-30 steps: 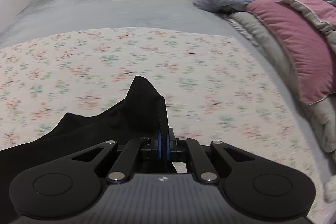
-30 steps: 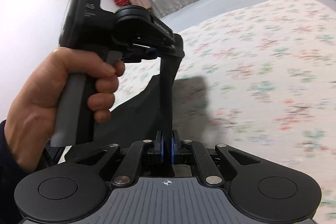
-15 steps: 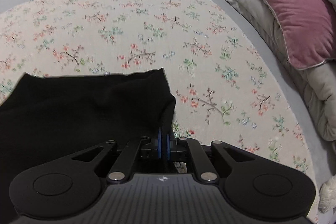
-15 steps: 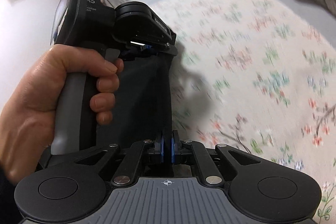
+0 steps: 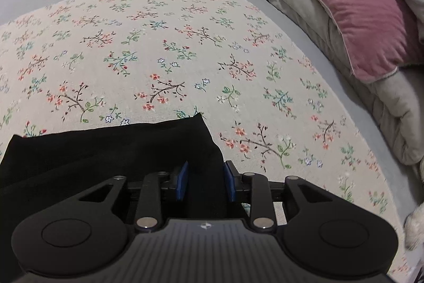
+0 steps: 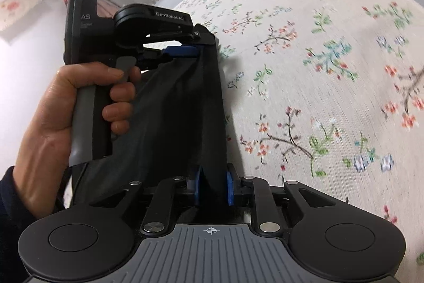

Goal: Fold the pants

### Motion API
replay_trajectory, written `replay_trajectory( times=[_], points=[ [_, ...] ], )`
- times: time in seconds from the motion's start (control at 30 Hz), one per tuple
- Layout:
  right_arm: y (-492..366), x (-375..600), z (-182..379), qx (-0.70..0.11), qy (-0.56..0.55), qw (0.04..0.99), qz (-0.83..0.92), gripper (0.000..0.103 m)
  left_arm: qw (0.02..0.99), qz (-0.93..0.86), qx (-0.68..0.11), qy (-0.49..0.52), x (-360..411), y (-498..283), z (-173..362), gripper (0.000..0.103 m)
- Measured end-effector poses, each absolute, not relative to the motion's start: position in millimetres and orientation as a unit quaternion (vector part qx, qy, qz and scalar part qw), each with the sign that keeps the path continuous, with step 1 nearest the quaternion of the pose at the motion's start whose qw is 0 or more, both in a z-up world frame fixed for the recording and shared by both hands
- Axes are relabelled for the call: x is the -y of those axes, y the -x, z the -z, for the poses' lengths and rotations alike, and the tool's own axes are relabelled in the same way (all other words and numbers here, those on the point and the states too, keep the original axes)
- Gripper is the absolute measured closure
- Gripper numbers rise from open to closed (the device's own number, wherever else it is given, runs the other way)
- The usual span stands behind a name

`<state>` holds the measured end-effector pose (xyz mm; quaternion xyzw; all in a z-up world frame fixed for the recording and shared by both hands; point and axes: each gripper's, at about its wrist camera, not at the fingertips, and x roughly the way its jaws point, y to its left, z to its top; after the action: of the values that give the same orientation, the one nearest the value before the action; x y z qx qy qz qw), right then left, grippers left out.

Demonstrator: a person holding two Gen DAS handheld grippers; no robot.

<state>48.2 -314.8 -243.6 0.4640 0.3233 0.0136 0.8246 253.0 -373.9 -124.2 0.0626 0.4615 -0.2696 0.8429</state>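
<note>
As both grippers' fingers (image 5: 182, 181) have just been opening, the pants (image 5: 111, 150) lie loosely between them.

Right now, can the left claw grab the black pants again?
Probably yes. The left claw has just been opening, and the black pants lie right between its blue pads on the flowery sheet. Nothing blocks it; closing should catch the cloth.
</note>
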Motion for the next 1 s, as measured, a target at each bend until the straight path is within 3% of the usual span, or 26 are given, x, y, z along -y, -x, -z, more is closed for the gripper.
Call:
replay_trajectory(
  times=[0.13, 0.3, 0.47, 0.53, 0.6, 1.0],
  points=[
    [-35.6, 318.8, 246.1, -0.315, -0.491, 0.812, -0.022, 0.082, 0.841, 0.269, -0.464, -0.072, 377.8, -250.8, 126.4, 0.055],
    [-11.8, 318.2, 227.2, -0.316, -0.49, 0.812, -0.03, 0.082, 0.846, 0.26, -0.455, -0.096, 384.0, -245.6, 127.3, 0.055],
    [-2.2, 309.3, 219.3, -0.337, -0.472, 0.813, -0.047, 0.085, 0.85, 0.247, -0.457, -0.084, 379.7, -246.5, 128.8, 0.069],
    [0.7, 305.0, 217.5, -0.339, -0.461, 0.819, -0.042, 0.089, 0.851, 0.245, -0.459, -0.077, 378.1, -246.8, 128.7, 0.082],
    [1.8, 301.3, 213.5, -0.336, -0.449, 0.827, -0.036, 0.092, 0.852, 0.244, -0.459, -0.066, 375.6, -245.9, 127.6, 0.089],
    [23.4, 240.2, 132.8, -0.25, -0.27, 0.93, -0.012, 0.094, 0.848, 0.301, -0.433, 0.051, 300.1, -251.9, 75.6, 0.091]
  ],
)
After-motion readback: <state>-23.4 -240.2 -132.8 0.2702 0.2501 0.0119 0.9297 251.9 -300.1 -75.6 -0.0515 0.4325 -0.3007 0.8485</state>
